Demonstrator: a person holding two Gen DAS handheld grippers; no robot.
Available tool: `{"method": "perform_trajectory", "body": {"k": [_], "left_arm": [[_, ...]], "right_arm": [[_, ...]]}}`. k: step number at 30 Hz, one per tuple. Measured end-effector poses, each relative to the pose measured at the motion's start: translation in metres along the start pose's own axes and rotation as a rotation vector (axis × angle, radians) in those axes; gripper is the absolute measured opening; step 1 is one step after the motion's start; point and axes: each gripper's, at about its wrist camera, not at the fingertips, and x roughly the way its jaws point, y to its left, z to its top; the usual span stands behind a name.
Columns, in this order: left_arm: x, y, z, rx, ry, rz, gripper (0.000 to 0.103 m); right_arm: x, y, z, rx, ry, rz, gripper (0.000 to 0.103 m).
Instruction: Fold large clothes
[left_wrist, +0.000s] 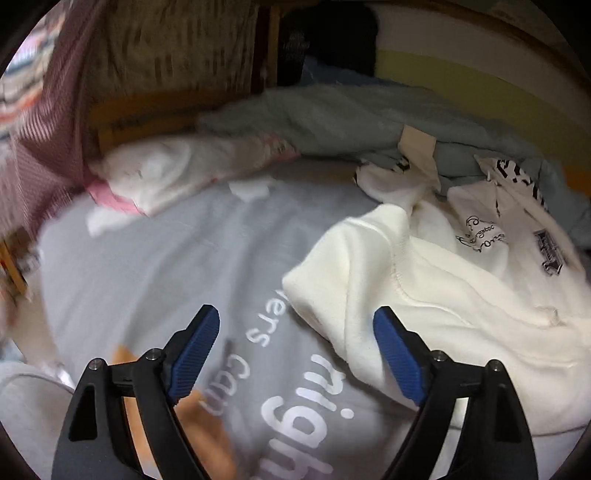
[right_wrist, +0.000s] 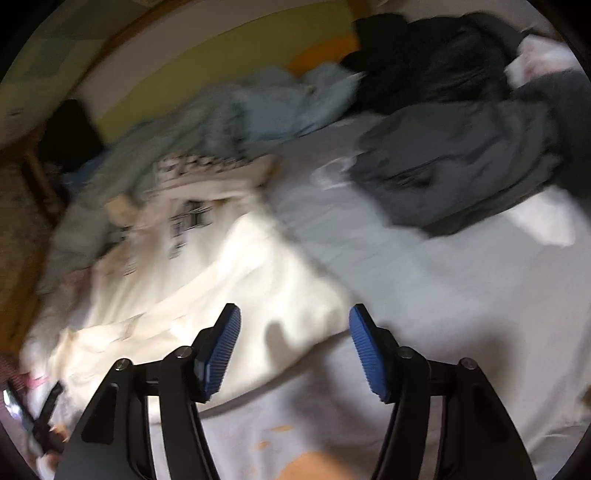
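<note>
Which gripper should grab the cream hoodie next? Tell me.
Probably the left gripper: its open jaws sit right at the cream hoodie's folded edge. The right gripper, also open, hovers over the hoodie's blurred lower edge, partly above the grey sheet.

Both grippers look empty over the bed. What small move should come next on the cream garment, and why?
Probably bring the left gripper onto the near edge of the cream sweatshirt and close. Its jaws stand open with only the grey printed bedsheet between them, the edge beside its right finger. The right gripper is also open, holding nothing, and the sweatshirt lies rumpled, unfolded.
</note>
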Motion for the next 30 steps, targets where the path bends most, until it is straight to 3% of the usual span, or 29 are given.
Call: {"method": "perform_trajectory", "body": {"k": [2,4,6,8,9,12,14,16,17,19,20,23,25,28,29,30], "left_arm": [[-0.009,-0.003,0.0,0.015,-0.044,0.002,0.085],[-0.017,-0.006,0.003,0.038,-0.09,-0.002,0.089],[-0.015,-0.008,0.008,0.062,-0.102,0.017,0.098],[-0.006,-0.01,0.009,0.076,-0.07,0.022,0.098],[-0.006,-0.01,0.008,0.071,-0.061,0.02,0.098],[-0.018,-0.007,0.006,0.064,-0.08,-0.041,0.098],[-0.02,-0.007,0.007,0.069,-0.063,-0.068,0.099],[-0.007,-0.004,0.008,0.041,0.021,-0.059,0.099],[0.001,0.0,0.007,0.012,0.058,-0.068,0.099],[0.009,0.011,0.006,-0.061,0.102,-0.108,0.096],[0.008,0.014,0.007,-0.078,0.104,-0.136,0.09],[-0.012,0.014,0.008,-0.044,0.06,-0.226,0.088],[-0.024,0.007,0.004,0.026,0.037,-0.222,0.083],[-0.036,-0.003,-0.002,0.105,0.017,-0.244,0.063],[-0.039,-0.007,-0.003,0.124,0.023,-0.272,0.045],[-0.039,-0.013,-0.001,0.147,0.035,-0.291,0.019]], "right_arm": [[0.015,0.013,-0.008,-0.057,0.057,-0.016,0.067],[0.012,0.029,-0.013,-0.146,0.005,-0.106,0.067],[-0.001,0.047,-0.014,-0.23,-0.081,-0.141,0.067],[-0.012,0.058,-0.013,-0.243,-0.134,-0.105,0.069],[-0.017,0.065,-0.014,-0.241,-0.15,-0.042,0.072],[-0.013,0.083,-0.021,-0.306,-0.105,0.047,0.077],[-0.006,0.093,-0.03,-0.372,-0.076,0.003,0.077],[-0.003,0.096,-0.035,-0.396,-0.072,-0.02,0.079],[0.0,0.094,-0.035,-0.387,-0.073,-0.028,0.088],[0.006,0.089,-0.04,-0.335,-0.077,-0.046,0.093],[0.012,0.087,-0.04,-0.318,-0.064,-0.056,0.093],[0.026,0.08,-0.037,-0.297,-0.018,-0.114,0.093],[0.02,0.076,-0.039,-0.305,-0.041,-0.139,0.093],[0.01,0.079,-0.046,-0.43,-0.091,-0.175,0.093],[0.009,0.081,-0.051,-0.495,-0.093,-0.187,0.093],[0.011,0.085,-0.056,-0.58,-0.076,-0.207,0.093]]}}
